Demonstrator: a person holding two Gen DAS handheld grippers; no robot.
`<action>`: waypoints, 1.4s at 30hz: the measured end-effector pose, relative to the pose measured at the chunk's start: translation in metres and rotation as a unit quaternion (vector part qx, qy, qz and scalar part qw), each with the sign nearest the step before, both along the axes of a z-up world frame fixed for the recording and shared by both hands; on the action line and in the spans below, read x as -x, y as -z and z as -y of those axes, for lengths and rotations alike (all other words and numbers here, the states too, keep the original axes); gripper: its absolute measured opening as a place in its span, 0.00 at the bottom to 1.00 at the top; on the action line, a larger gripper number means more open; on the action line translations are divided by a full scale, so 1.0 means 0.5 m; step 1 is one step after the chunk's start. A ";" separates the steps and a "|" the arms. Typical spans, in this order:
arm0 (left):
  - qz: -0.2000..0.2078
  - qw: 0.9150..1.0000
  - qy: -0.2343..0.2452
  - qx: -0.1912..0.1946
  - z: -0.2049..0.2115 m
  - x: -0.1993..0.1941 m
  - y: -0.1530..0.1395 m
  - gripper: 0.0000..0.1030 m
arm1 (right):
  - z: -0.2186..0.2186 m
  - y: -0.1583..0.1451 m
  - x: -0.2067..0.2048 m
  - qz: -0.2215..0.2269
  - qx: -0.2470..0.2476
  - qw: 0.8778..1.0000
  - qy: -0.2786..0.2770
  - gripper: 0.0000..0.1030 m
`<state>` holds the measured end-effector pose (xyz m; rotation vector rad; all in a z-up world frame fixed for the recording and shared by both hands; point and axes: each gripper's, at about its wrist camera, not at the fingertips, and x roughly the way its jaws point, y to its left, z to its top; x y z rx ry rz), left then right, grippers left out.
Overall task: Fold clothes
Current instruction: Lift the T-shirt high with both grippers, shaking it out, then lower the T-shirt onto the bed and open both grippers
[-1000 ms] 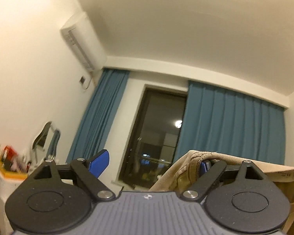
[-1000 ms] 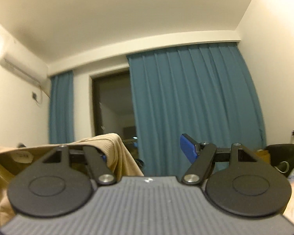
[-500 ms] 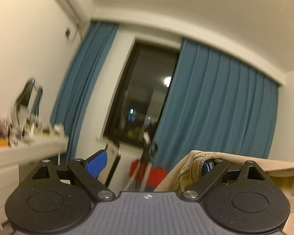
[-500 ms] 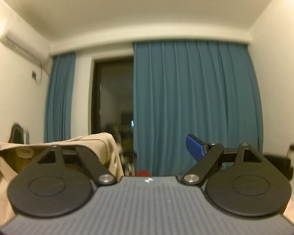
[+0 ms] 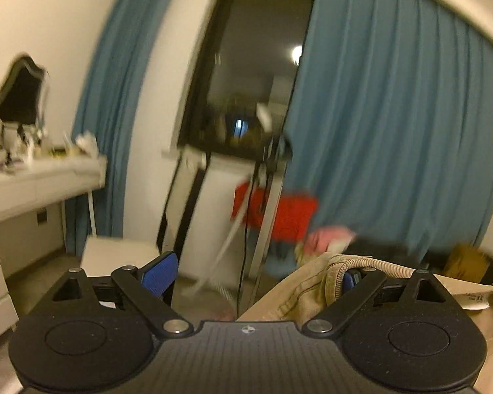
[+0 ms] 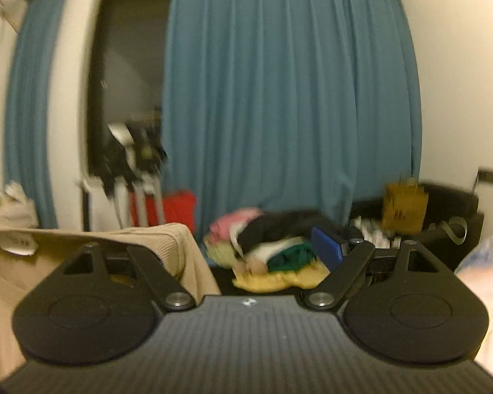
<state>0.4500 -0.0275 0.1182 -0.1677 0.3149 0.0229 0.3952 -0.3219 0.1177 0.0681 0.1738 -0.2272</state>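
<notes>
Two tools share one beige garment. On the left tool the jaws stand spread, the cloth's ribbed hem looped over the finger at 3 o'clock only; the right tool is spread too, with the garment draped over its finger at 9 o'clock. Nothing is pinched. The knit looks soft, light and limp, so it should sag and may slide off a single finger; a pinch on the thicker ribbed edge looks surest. A white tag shows at 9 o'clock in the right view, its print too blurred to read. A clothes pile lies ahead at 12 o'clock.
</notes>
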 end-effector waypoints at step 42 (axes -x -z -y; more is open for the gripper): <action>-0.065 0.992 0.094 -0.052 -0.005 0.597 0.129 0.96 | -0.192 0.115 0.496 -0.043 -0.076 0.986 -0.141 0.80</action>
